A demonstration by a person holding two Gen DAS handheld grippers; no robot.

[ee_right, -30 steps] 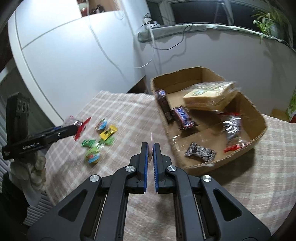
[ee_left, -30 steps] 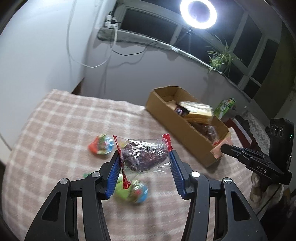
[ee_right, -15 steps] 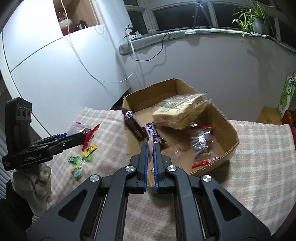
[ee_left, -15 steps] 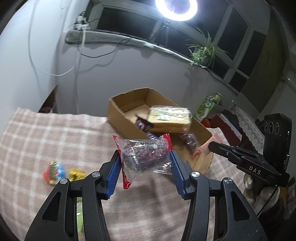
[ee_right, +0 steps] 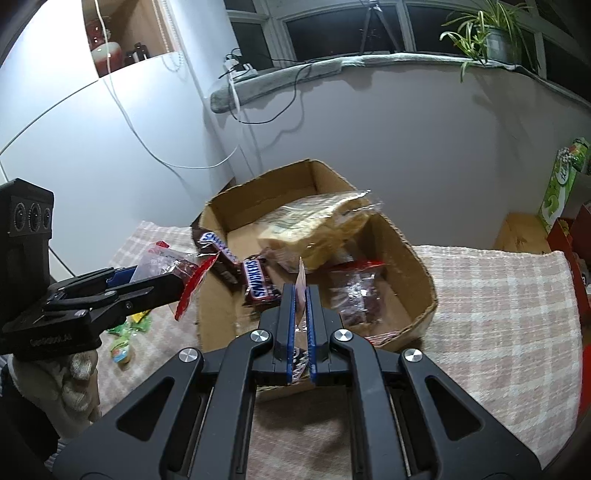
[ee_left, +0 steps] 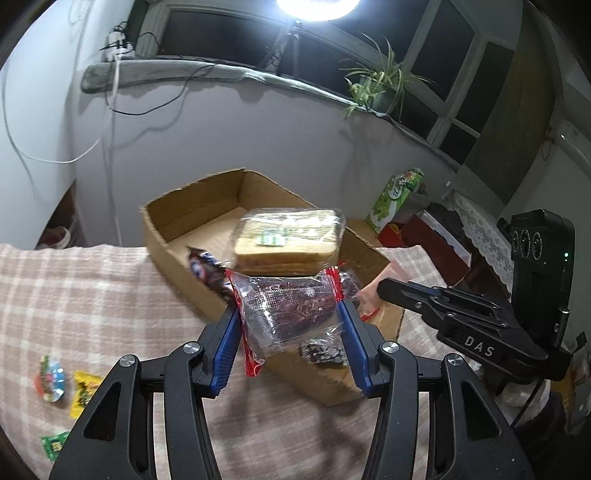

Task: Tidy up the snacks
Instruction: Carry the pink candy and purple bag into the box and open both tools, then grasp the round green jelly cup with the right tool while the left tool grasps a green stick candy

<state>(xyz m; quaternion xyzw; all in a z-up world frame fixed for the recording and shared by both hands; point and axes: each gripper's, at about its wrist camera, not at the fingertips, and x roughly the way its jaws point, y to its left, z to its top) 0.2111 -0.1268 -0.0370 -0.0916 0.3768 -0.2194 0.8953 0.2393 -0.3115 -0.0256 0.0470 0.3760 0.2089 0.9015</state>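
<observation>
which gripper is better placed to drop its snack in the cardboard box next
Probably the right gripper: its thin wrapper already hangs over the cardboard box. The left gripper grips a clear packet just short of the box's near wall.

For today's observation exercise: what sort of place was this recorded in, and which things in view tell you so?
Probably a room in a home, at night. A potted plant stands on the ledge under dark windows, a checked cloth covers the surface, and a cardboard box of snacks sits on it. A ring light suggests a filming setup.
</observation>
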